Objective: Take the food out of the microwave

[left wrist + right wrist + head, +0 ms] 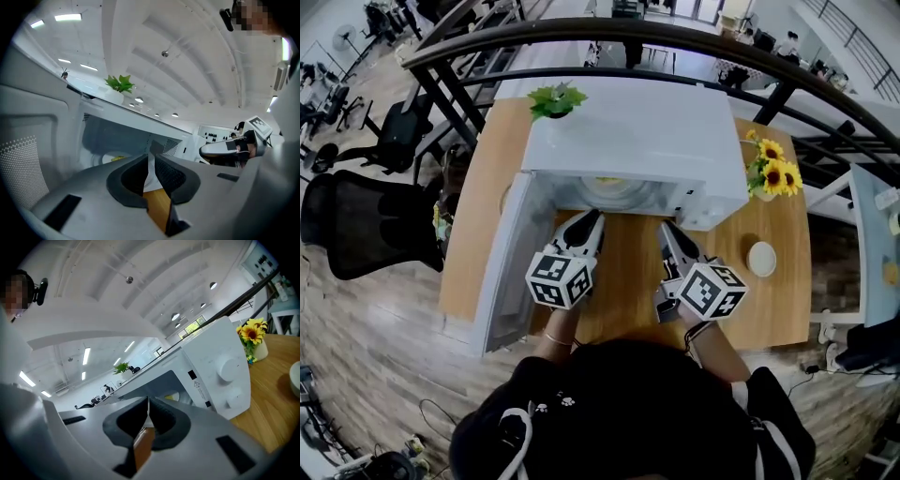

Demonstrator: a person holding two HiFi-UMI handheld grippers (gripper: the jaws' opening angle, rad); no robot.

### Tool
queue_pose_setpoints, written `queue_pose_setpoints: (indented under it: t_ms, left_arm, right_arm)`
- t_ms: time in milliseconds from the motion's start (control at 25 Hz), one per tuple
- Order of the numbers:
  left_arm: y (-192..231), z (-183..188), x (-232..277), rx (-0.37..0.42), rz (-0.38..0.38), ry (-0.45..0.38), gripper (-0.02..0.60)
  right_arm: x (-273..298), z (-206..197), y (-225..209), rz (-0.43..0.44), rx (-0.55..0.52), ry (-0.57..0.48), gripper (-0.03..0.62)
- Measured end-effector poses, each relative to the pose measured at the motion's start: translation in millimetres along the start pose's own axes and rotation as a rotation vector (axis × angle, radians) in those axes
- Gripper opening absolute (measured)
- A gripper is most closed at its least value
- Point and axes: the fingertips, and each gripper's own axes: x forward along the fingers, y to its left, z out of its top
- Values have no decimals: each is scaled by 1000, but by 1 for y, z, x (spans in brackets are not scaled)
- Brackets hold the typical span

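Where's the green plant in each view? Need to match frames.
Head view: plant upper left of centre, on the microwave's far left corner.
Left gripper view: upper left of centre, on the microwave's top edge.
Right gripper view: small, just left of centre, on the microwave's top.
Shared landmark: the open microwave.

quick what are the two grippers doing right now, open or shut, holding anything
Left gripper: shut, nothing between its jaws.
Right gripper: shut, nothing between its jaws.
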Motion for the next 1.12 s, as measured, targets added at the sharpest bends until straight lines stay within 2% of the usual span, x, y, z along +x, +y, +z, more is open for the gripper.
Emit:
queue_pose_setpoints:
  t_ms: [160, 280, 440, 560, 800, 1120]
  left_arm:
    - [17, -6, 13, -33, 44, 5, 25]
    - [30, -12, 25, -45, 70, 19, 29]
    - [41, -28, 42, -75, 88, 57, 91]
    - [54, -36, 50, -93, 122, 74, 98]
    - [75, -41, 60, -124, 180, 52, 98]
    - [92, -50, 71, -103, 224, 93, 115]
  right_arm:
    - [21, -4, -5, -35, 49, 14, 20]
    - [40, -7, -6, -55, 38, 27, 31]
    - [63, -13, -13, -89, 13, 51, 48]
    - [79, -17, -24, -137, -20, 64, 63]
    - [108, -29, -41, -194, -76, 90, 97]
    - [136, -39, -64, -272, -203, 128, 129]
